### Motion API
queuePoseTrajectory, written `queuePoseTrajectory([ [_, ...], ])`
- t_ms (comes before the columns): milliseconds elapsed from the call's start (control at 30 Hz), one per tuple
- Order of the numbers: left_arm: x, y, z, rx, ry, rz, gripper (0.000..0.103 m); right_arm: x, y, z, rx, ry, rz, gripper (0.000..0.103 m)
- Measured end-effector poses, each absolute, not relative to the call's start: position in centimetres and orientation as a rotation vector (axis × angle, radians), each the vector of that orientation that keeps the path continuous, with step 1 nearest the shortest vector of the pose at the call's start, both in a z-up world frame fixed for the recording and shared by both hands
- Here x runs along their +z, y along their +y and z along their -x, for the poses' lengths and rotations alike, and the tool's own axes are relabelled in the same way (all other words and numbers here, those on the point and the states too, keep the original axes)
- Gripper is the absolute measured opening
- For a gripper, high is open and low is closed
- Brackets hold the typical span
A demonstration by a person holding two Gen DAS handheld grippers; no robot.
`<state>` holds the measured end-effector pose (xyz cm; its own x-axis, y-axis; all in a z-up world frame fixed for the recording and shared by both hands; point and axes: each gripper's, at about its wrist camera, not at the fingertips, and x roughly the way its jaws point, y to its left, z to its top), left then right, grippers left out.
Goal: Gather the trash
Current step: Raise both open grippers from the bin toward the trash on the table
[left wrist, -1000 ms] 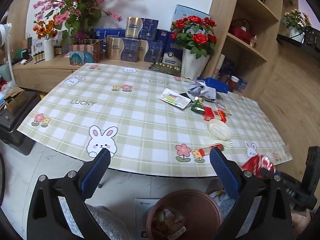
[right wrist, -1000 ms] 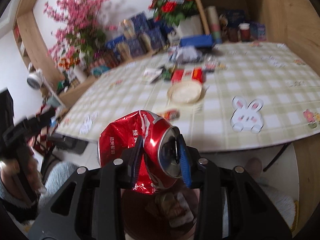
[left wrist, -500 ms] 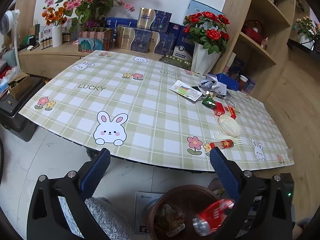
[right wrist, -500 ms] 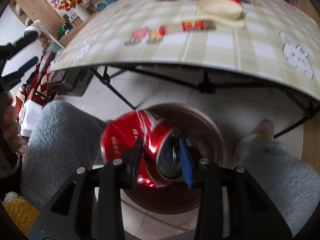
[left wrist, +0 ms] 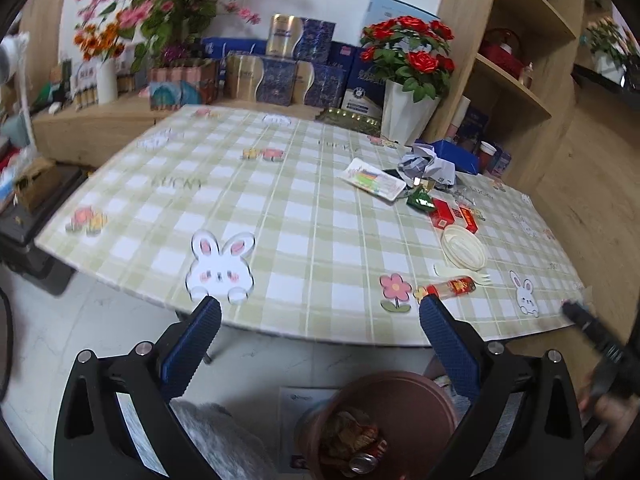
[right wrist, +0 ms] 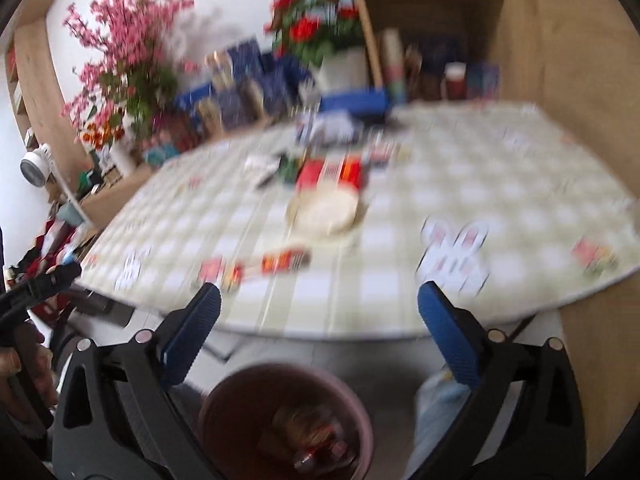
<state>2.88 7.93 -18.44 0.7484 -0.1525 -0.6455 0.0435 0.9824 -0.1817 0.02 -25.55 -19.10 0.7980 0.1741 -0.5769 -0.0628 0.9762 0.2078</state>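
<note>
The brown bin stands on the floor under the table's near edge, and a crushed red can lies inside it on other rubbish. My left gripper is open and empty, just above the bin. My right gripper hangs over the bin with its jaws opening and nothing between them. On the checked tablecloth lie a red wrapper, a white plastic fork, a white paper plate, a red packet, a green wrapper and crumpled paper. The right wrist view is blurred.
A white vase of red roses and blue gift boxes stand behind the table. Wooden shelves rise at the right. A flat printed pack lies on the cloth. The person's fluffy grey sleeve is beside the bin.
My right gripper carried the crushed can down over the bin, spread its jaws and let it go; the can now lies in the bin. It then tilted back up toward the table. The left gripper hardly moved.
</note>
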Motion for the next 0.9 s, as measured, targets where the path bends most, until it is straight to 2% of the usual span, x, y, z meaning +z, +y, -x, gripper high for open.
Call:
queuePoseTrajectory([
  [300, -15.3, 8.5, -5.5, -0.122, 0.655, 0.144, 0.097, -15.8, -29.0, -3.5, 0.06, 0.531, -0.124, 0.097],
  [600, -16.6, 5.6, -10.6, -0.166, 0.739, 0.126, 0.097, -16.2, -31.7, -7.8, 0.016, 0.514, -0.182, 0.097],
  [767, -17.9, 2.7, -17.2, -0.204, 0.805, 0.194, 0.097, -17.5, -32.5, -11.6, 0.011, 0.524, -0.201, 0.097],
  [833, -18.6, 1.5, -20.0, -0.209, 0.821, 0.24, 0.092, -18.1, -32.8, -12.9, 0.016, 0.53, -0.219, 0.097],
  [900, -19.5, 0.2, -22.6, -0.204, 0.846, 0.264, 0.079, -18.8, -33.0, -14.1, 0.014, 0.543, -0.227, 0.097],
])
